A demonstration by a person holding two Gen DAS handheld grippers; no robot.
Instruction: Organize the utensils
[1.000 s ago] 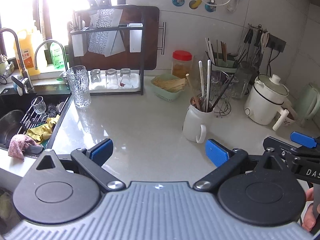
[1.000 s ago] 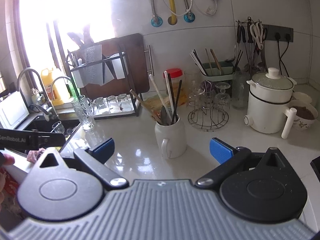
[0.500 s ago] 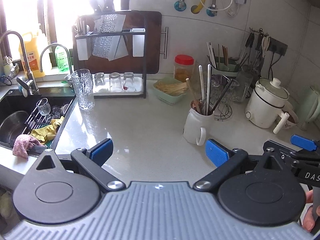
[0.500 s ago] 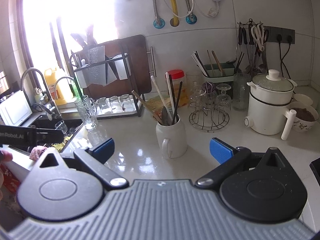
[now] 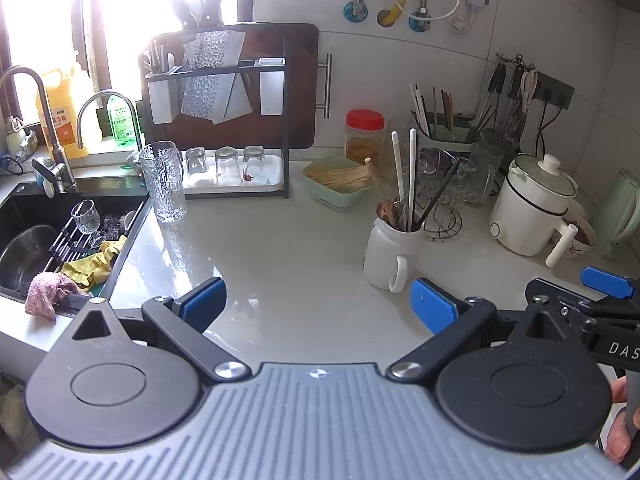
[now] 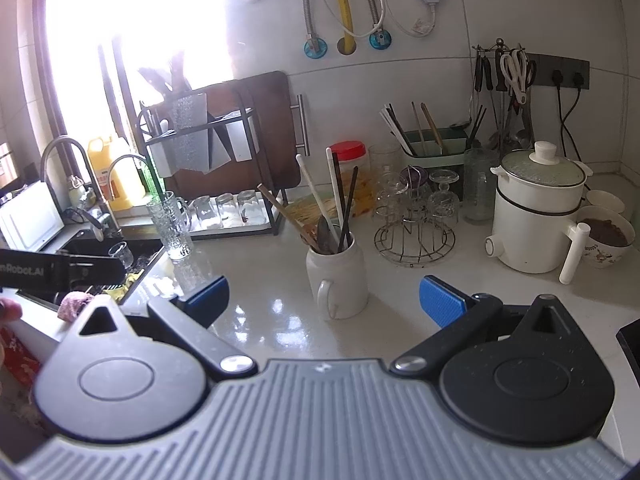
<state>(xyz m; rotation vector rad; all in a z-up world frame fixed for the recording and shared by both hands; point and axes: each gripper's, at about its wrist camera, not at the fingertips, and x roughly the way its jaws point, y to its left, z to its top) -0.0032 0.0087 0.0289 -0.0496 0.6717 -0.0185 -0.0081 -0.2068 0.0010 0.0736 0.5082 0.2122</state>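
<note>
Left gripper (image 5: pixel 318 300): fingers wide apart, nothing between the blue pads, held above the near part of the counter (image 5: pixel 280 248). Right gripper (image 6: pixel 324 298): fingers likewise wide apart and empty, above the same counter.

White mug (image 5: pixel 390 254), handle toward the near side, stands on the counter ahead and to the right of the left gripper; in the right wrist view the mug (image 6: pixel 338 280) sits almost straight ahead, just beyond the gap between the fingers. Neither gripper touches it. Utensils (image 6: pixel 332 208) stand bunched in the mug: two white sticks, dark chopsticks, a wooden handle leaning left, a spoon-like dark piece; exact count unclear.

Far right of the mug: wire rack (image 6: pixel 414 240) with upturned glasses, then a white pot (image 6: pixel 536 220) with lid and side handle. Behind the rack against the wall, a green holder (image 6: pixel 434 148) with more chopsticks. A red-lidded jar (image 5: pixel 364 136) and a green basket (image 5: pixel 338 182) lie to the far left of the mug.

Far left: tall glass (image 5: pixel 163 182) near the sink (image 5: pixel 24 248), black shelf (image 5: pixel 218 128) with small glasses on its tray. Cloths lie in the sink.

A fingertip shows at the lower right edge of the left wrist view.
</note>
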